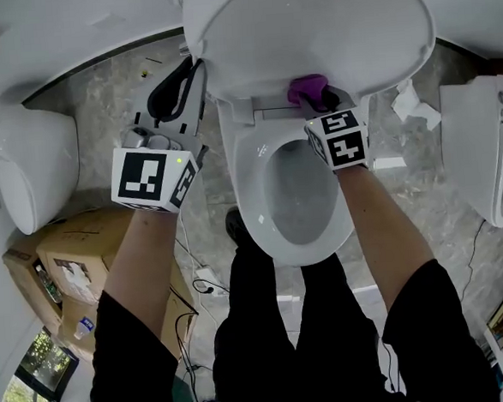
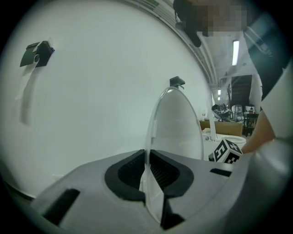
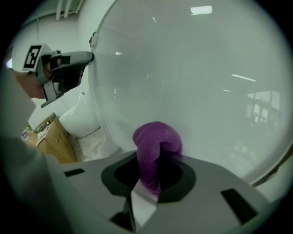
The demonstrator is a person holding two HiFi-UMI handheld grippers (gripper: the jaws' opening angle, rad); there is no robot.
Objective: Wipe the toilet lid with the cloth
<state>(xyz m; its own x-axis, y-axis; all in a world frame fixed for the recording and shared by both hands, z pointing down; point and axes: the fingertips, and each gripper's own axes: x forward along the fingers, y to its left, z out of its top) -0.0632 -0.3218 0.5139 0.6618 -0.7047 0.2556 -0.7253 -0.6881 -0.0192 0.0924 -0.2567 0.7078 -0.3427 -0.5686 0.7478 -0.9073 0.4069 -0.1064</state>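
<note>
Over a grey marbled bathroom floor (image 1: pixel 107 103), the left claw (image 1: pixel 189 71) is clamped on the edge of the raised toilet lid (image 1: pixel 308 29), while the right claw (image 1: pixel 318 103) pinches the purple cloth (image 1: pixel 306 89) against its inner face.

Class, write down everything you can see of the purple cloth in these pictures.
The purple terry-like cloth is bunched into a rounded wad, its lower end clamped between the jaws of the right gripper. Its bulging end appears pressed against the glossy inner face of the raised white toilet lid, low down on it. It looks soft and fuzzy.
</note>
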